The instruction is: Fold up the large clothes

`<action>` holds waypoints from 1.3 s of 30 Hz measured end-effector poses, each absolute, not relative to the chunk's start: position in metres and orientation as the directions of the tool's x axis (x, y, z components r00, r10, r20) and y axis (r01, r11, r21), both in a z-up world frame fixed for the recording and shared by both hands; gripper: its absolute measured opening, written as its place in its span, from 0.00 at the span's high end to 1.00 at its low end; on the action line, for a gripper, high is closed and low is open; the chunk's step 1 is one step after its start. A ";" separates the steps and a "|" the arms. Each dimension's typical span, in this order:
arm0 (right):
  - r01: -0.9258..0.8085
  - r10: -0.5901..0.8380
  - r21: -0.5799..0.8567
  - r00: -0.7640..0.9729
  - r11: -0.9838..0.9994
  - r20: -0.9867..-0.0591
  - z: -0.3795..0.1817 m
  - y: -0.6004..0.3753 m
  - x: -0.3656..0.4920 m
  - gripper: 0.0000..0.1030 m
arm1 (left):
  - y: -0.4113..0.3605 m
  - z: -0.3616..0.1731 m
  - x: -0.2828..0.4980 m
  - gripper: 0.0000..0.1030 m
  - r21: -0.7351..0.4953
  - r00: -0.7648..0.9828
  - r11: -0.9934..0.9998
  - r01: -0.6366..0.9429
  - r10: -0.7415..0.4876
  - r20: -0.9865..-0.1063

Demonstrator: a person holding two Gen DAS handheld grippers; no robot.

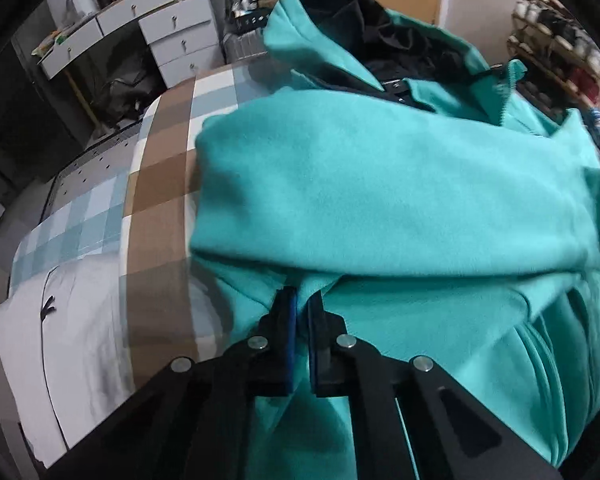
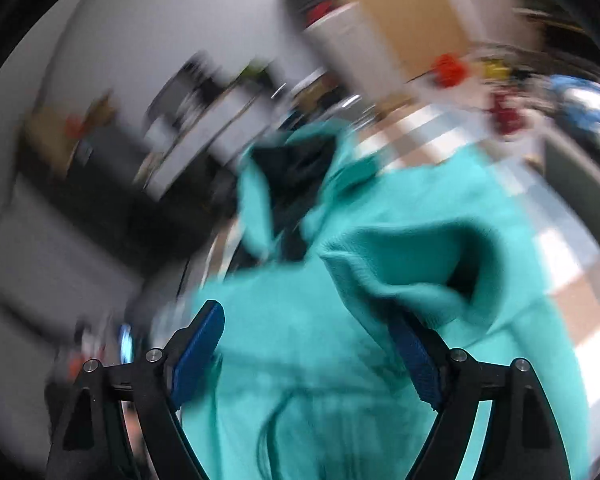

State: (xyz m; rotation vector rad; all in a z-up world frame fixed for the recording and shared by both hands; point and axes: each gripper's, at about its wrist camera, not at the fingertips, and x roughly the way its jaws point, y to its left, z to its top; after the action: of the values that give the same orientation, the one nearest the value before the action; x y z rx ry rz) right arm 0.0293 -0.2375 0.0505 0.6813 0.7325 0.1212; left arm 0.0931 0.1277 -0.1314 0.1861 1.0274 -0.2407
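Left wrist view: left gripper [image 1: 302, 304] clamped on a ridge of the teal hoodie [image 1: 380, 184], pads nearly touching. Folded sleeve lying crosswise just ahead, hood beyond, checked bedspread [image 1: 160, 184] to the left.

Right wrist view, blurred: right gripper [image 2: 312, 336] spread wide, holding nothing. Hoodie [image 2: 300, 360] below and ahead, cuff opening right of centre. Left gripper nearer the fabric.

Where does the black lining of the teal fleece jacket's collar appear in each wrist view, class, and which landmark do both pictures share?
Left wrist view: the black lining sits at the top centre, inside the raised collar of the teal fleece jacket.
Right wrist view: the black lining sits just above centre, blurred, inside the same collar.
Shared landmark: the brown, white and blue checked bedcover beneath the jacket.
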 end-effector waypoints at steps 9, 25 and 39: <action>0.155 0.302 0.674 0.806 0.723 -0.510 0.041 -0.301 0.009 0.16 | 0.160 -0.118 0.059 1.00 -0.048 0.516 0.923 0.382 -0.256 -0.817; 0.223 0.881 0.920 0.283 0.323 -0.378 -0.085 -0.116 0.123 0.17 | 0.158 -0.100 0.040 1.00 -0.040 0.591 0.895 0.445 -0.326 -0.738; 0.142 0.918 0.936 0.195 0.321 -0.345 -0.076 -0.103 0.128 0.31 | 0.155 -0.088 0.040 1.00 -0.049 0.601 0.882 0.468 -0.358 -0.714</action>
State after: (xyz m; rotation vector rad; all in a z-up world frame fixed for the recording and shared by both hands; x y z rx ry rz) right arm 0.1279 -0.1028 -0.0757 1.1237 1.2659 0.7470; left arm 0.0400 0.1552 -0.0881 0.1491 0.7925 -0.4809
